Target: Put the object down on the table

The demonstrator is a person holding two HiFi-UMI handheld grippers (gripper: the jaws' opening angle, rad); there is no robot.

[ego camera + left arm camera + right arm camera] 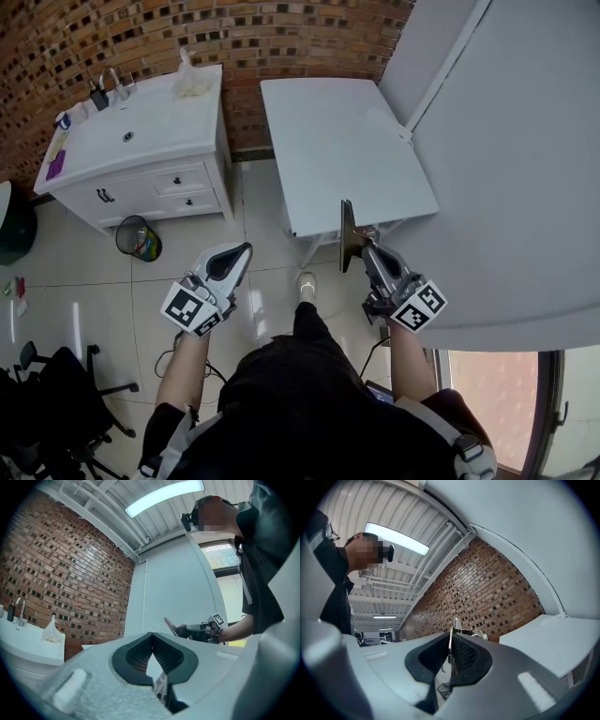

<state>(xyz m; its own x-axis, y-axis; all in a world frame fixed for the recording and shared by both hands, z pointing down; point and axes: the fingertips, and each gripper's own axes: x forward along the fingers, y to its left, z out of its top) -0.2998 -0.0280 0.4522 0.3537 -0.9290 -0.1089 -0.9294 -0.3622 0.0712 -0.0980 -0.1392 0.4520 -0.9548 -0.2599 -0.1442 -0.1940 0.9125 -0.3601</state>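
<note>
My right gripper (362,244) is shut on a thin flat dark object (346,234), held upright on its edge just off the near edge of the white table (337,141). In the right gripper view the object (450,641) shows edge-on, pinched between the pads and sticking out past the tips. My left gripper (244,253) hangs over the floor to the left of the table, shut with nothing in it. In the left gripper view its tips (151,635) meet, and the right gripper (199,629) with the flat object (169,626) shows beyond.
A white vanity cabinet with a sink (141,141) stands at the left against the brick wall. A small waste bin (138,237) sits on the tiled floor before it. A black office chair (56,384) is at the lower left. A white wall panel (516,169) borders the table's right side.
</note>
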